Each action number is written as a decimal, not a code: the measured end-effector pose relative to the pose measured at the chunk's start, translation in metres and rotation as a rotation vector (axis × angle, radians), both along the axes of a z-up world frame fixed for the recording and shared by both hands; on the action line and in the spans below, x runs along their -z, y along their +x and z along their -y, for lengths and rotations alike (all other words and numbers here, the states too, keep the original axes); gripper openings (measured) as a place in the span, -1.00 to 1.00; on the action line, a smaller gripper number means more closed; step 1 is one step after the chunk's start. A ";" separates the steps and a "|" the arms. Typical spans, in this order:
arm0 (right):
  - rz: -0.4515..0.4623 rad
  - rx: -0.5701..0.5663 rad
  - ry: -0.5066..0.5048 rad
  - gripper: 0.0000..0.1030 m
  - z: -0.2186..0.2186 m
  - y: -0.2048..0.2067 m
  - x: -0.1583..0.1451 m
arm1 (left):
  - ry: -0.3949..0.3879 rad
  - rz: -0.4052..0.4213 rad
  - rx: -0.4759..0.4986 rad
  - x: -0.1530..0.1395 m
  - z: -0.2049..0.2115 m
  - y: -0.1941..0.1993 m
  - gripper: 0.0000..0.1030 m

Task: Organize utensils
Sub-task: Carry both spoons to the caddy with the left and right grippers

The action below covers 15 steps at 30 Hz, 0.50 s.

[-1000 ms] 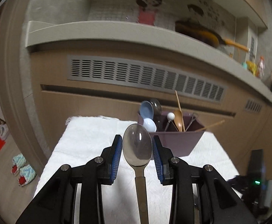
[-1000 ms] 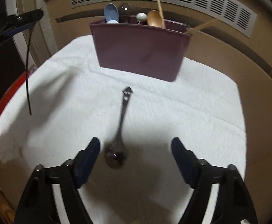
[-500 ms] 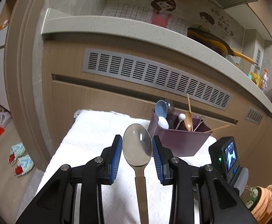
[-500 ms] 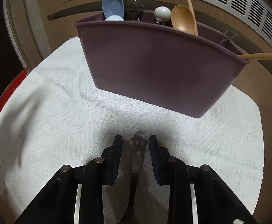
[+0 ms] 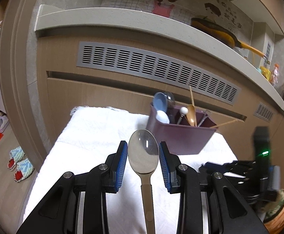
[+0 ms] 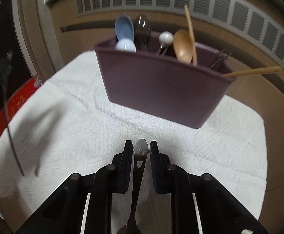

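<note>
Most utensils already stand in the purple plastic caddy [image 6: 161, 89] at upper centre. Your left tool [image 5: 143, 157] clamps a large steel spoon [image 5: 143, 152], bowl forward. Your right tool [image 6: 141, 156] is closed on a small dark metal spoon's handle [image 6: 140, 156] above the white towel-covered worktop [image 6: 73, 136]; both remain to stow.

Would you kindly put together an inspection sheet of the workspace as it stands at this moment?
Surface: white towel covers the low table.
Job's things: purple caddy holds a blue spoon, wooden spoon and chopsticks; large metal spoon; small dark spoon.
Clutter: nothing seen.
Grippers: left gripper shut on the large spoon's bowl; right gripper shut on the small spoon's handle.
Cables: thin dark cord at left.
Surroundings: cabinet vent, frying pan, slippers.
</note>
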State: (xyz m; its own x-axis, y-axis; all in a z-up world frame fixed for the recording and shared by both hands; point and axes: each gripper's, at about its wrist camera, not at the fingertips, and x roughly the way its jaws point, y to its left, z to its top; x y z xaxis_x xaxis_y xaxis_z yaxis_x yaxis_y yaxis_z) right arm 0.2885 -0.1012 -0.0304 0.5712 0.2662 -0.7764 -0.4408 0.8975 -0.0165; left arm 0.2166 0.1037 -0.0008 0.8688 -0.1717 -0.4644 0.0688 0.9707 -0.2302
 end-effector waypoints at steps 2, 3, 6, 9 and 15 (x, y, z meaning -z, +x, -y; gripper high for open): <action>0.040 0.004 0.026 -0.69 0.008 -0.015 -0.016 | 0.002 -0.005 0.018 -0.002 0.007 -0.002 -0.34; 0.058 0.006 0.037 -0.69 0.011 -0.021 -0.023 | 0.003 -0.006 0.025 -0.003 0.009 -0.003 -0.34; 0.121 0.010 0.076 -0.69 0.025 -0.041 -0.048 | 0.017 0.003 0.041 -0.011 0.020 -0.008 -0.34; 0.190 0.011 0.112 -0.69 0.040 -0.057 -0.073 | 0.047 0.039 0.058 -0.027 0.032 -0.010 -0.35; 0.351 0.023 0.155 -0.69 0.051 -0.047 -0.136 | 0.157 0.181 0.078 -0.083 0.060 0.002 -0.34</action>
